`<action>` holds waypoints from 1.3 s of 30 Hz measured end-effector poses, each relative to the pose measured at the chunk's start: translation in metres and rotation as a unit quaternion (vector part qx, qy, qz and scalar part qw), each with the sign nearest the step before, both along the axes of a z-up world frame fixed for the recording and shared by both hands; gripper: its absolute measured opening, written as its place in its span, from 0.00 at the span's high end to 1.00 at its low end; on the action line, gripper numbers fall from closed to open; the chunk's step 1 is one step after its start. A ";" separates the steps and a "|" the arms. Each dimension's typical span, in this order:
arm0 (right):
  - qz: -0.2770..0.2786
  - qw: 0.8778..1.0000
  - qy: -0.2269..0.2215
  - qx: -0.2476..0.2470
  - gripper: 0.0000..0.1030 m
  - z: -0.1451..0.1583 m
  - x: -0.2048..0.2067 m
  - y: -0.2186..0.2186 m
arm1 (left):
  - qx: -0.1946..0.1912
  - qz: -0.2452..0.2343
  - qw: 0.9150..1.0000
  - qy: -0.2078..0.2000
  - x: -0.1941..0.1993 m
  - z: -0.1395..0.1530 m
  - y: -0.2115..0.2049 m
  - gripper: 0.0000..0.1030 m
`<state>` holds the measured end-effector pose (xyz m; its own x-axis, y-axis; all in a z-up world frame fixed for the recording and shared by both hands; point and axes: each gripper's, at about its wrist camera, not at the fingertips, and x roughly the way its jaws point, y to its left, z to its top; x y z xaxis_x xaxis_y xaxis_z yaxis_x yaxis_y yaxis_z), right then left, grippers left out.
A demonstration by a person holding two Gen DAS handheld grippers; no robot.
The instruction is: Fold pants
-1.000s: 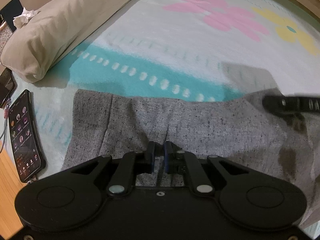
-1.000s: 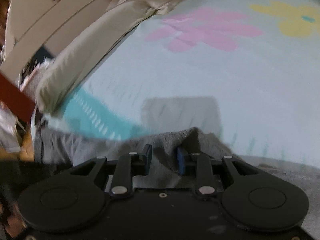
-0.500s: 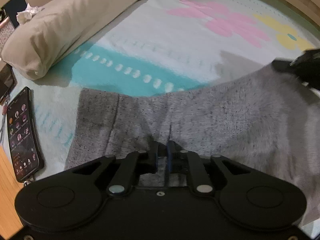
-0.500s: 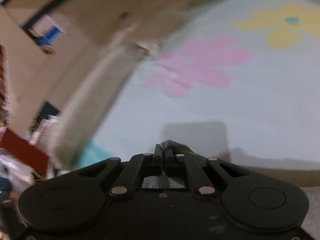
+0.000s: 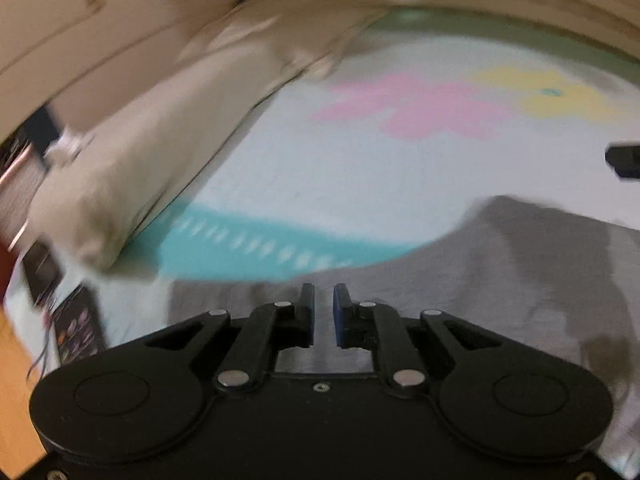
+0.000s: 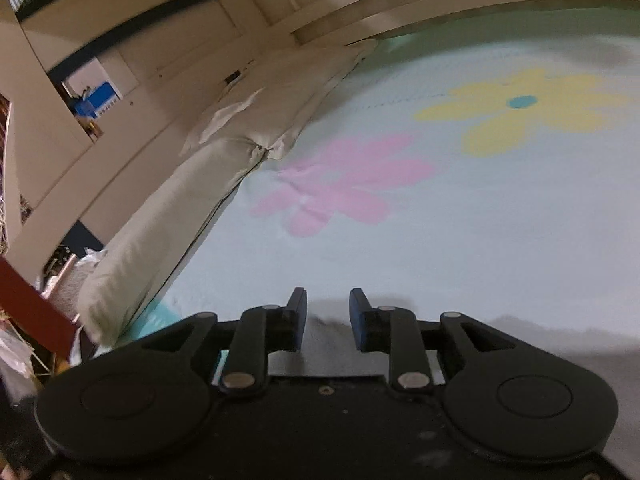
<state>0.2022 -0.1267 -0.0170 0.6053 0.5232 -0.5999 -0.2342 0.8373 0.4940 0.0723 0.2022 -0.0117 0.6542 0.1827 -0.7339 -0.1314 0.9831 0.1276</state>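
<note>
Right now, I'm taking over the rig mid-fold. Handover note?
Left hand-held gripper: open, and its jaws have just closed a little. The grey pants show through the gap and don't look pinched.
Right hand-held gripper: open, and its jaws have just opened. Cloth lies below the gap, not gripped.
Pants: on the flowered sheet, right of the pillow.
Done: unclear how far the fold has got, because the left view is blurred.
Left: check the pants lie flat, then probably regrasp and fold again.

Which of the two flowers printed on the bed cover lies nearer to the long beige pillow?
The pink flower. It lies close beside the pillow, while the yellow flower, with its teal centre, is farther away.
</note>
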 end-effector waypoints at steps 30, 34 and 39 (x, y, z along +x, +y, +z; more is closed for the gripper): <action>-0.236 0.961 0.135 0.047 0.98 -0.073 -0.169 -0.118 | -0.052 -0.123 0.982 0.133 -0.008 -0.034 -0.035 0.85; -0.238 0.965 0.101 -0.038 0.98 -0.054 -0.181 -0.113 | -0.067 -0.116 0.982 0.134 -0.006 -0.033 -0.029 0.85; -0.091 0.962 -0.018 -0.256 0.67 -0.038 -0.189 -0.060 | -0.061 -0.110 0.982 0.140 -0.006 -0.030 -0.030 0.85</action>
<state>0.0133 -0.1863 -0.0552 0.6843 0.0480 -0.7276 -0.0703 0.9975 -0.0004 0.0661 0.1723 -0.0417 0.4374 -0.0420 -0.8983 0.1098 0.9939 0.0070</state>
